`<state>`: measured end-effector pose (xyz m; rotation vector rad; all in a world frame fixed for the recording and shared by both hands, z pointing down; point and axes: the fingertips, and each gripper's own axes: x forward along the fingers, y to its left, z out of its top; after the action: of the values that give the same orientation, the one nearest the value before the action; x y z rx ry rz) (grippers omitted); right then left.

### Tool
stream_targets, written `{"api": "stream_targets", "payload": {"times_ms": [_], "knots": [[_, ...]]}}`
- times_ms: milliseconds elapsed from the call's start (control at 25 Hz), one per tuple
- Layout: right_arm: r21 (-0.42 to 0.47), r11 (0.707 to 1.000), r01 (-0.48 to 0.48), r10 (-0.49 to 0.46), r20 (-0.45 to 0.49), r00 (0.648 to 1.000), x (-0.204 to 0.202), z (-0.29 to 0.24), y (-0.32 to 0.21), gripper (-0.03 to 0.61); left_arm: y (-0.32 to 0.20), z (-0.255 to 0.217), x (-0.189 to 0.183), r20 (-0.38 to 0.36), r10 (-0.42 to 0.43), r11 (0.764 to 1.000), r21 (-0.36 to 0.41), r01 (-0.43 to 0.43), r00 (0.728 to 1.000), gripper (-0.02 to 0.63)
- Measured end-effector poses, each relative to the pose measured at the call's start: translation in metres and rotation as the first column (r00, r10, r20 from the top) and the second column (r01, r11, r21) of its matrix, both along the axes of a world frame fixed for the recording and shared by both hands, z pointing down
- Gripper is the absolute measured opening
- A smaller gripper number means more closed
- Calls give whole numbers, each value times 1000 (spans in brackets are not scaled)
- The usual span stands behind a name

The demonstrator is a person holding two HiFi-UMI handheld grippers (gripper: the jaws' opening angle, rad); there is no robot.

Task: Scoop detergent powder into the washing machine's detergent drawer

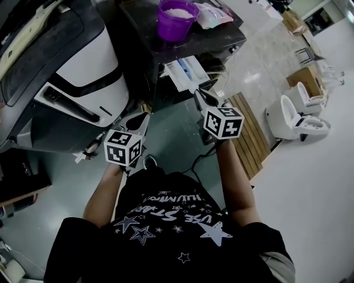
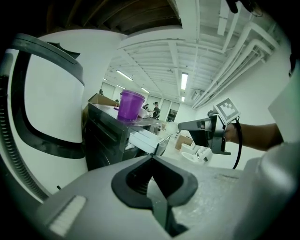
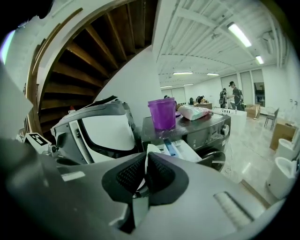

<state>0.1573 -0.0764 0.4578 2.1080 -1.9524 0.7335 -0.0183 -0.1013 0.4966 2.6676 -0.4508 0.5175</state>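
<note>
Dimly lit, the drawer juts lengthwise out of the washer toward the person. Before the washer, left gripper and right gripper have their fingers pressed together, empty.

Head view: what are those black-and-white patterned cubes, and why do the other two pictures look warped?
No robot: a person holds a two-jaw gripper in each hand; the cubes are part of them. The head view looks down from a camera on the person's head: left gripper and right gripper point toward a dark washing machine, whose white detergent drawer is pulled open. On top stands a purple plastic tub of white powder. The warped pictures come from wide-angle cameras on each gripper. Both pairs of jaws are closed, holding nothing.
</note>
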Motion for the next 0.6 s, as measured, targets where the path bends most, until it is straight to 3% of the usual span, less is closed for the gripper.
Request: {"api": "stream_targets", "payload": {"times_ms": [440, 600], "knots": [[51, 994, -96, 92, 77, 993, -42, 6, 64, 35, 43, -12, -25, 32, 78, 995, 54, -79, 996, 2], [73, 990, -121, 114, 97, 989, -57, 2, 93, 34, 62, -21, -40, 10, 75, 994, 74, -76, 997, 2]]}}
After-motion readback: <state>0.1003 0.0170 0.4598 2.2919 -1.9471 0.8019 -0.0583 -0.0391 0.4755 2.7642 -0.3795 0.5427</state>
